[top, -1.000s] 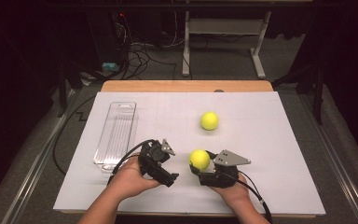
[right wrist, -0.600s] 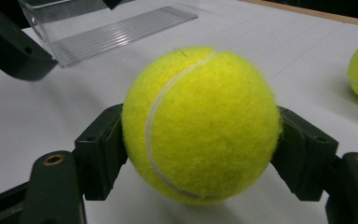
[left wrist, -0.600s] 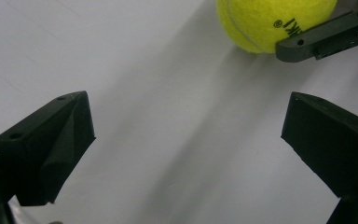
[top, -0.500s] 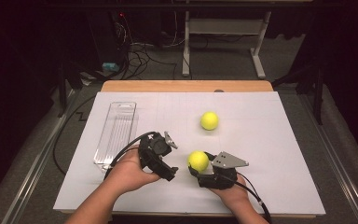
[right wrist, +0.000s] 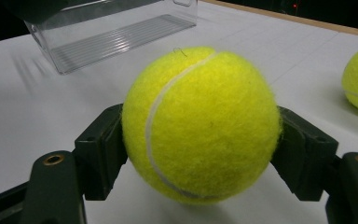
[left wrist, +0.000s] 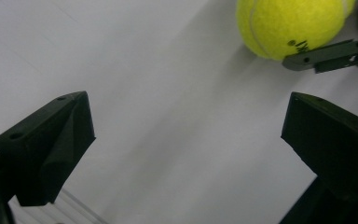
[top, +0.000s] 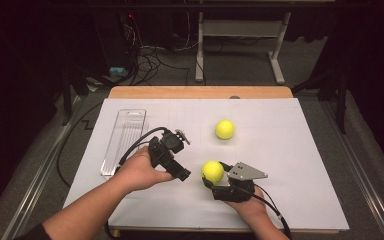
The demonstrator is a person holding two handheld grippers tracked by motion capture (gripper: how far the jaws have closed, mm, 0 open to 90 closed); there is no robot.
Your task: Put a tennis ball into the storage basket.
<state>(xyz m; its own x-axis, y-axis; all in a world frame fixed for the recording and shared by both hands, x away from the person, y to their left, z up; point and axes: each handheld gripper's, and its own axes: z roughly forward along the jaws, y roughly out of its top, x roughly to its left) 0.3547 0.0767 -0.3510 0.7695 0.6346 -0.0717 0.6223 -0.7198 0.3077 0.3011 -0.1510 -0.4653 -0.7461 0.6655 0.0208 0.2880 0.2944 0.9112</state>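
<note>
**Held ball secure for now; slip and collision risks noted**

The right gripper (top: 214, 176) is clamped on a tennis ball (right wrist: 200, 123); in the right gripper view its jaws press the ball's two flanks near mid-height, and the ball sits at or just above the white table cover (top: 290, 165). The left gripper (left wrist: 186, 140) stands spread with nothing between its jaws, just to the left of the held ball.

Risks, as judged:
- The grip rests on curved felt. A quick swing or a slackened squeeze could let the ball squirt forward out of the jaws and roll.
- The left gripper is close by. A careless crossing of hands could knock the ball loose.
- A second ball (top: 224, 129) lies ahead of the right gripper, well apart; a dropped ball could strike it and scatter both.
- The clear tray (top: 125, 137), beyond the left gripper, looks light; a hard placement could shove or tip it.
</note>
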